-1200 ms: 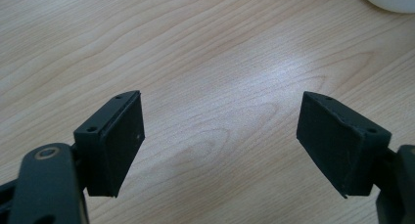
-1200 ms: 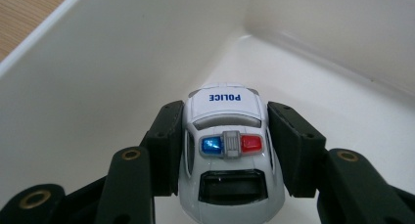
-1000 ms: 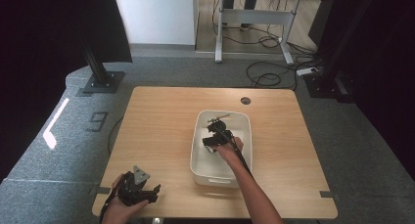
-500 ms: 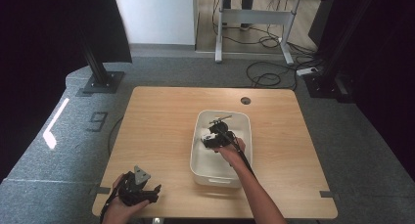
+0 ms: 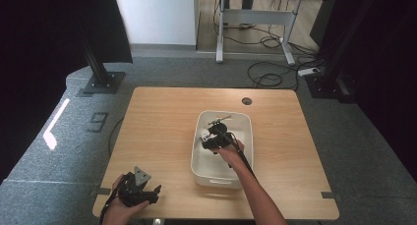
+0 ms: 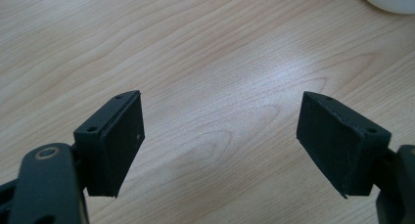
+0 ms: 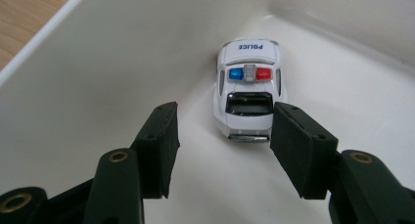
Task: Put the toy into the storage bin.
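The right gripper is half open inside the tub, jaws just closing, around the police car without touching. The left gripper stands wide over the table's near left corner.

The toy police car sits in the tub at the table's middle, against its left wall, with the right gripper just behind it.

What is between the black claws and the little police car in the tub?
Nothing. In the right gripper view, bare white tub floor separates the right gripper from the toy police car; its jaws have just narrowed, empty.
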The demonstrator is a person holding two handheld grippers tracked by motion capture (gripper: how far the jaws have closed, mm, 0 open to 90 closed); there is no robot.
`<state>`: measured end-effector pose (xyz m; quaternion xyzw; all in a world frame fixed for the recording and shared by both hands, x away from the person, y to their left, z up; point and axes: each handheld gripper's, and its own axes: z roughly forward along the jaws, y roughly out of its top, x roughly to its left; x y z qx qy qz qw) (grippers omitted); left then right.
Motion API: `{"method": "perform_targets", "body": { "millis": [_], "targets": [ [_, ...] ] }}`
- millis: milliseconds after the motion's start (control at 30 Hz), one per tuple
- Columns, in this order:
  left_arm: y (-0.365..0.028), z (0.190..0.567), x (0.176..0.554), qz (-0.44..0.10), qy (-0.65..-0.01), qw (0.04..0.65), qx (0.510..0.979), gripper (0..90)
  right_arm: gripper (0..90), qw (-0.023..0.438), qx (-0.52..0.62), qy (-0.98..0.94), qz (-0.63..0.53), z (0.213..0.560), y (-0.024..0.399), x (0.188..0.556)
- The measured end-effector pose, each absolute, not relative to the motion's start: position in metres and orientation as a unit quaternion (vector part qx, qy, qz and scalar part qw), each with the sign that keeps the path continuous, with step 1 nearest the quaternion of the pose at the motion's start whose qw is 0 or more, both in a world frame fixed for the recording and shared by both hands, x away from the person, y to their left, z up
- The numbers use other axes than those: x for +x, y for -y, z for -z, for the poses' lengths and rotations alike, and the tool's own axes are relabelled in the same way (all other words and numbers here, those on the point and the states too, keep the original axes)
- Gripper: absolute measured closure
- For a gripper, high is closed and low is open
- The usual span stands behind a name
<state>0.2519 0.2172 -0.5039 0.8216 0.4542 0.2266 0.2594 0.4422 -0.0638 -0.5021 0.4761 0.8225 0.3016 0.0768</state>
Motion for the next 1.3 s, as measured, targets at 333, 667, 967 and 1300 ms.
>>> {"method": "perform_targets", "body": {
  "millis": [333, 667, 967, 1300],
  "targets": [
    [-0.217, 0.505, 0.252, -0.226, -0.454, 0.258, 0.822, 18.7, 42.5, 0.074, 0.482, -0.814, -0.315, 0.496, 0.077, 0.438],
    [-0.214, 0.506, 0.254, -0.225, -0.453, 0.253, 0.825, 18.6, 41.2, 0.100, 0.472, -0.797, -0.364, 0.471, 0.105, 0.421],
    [-0.212, 0.507, 0.255, -0.224, -0.452, 0.251, 0.826, 18.6, 41.1, 0.126, 0.461, -0.793, -0.377, 0.456, 0.127, 0.405],
    [-0.212, 0.508, 0.256, -0.222, -0.454, 0.251, 0.826, 18.6, 40.8, 0.152, 0.460, -0.785, -0.387, 0.446, 0.155, 0.388]
  ]
}}
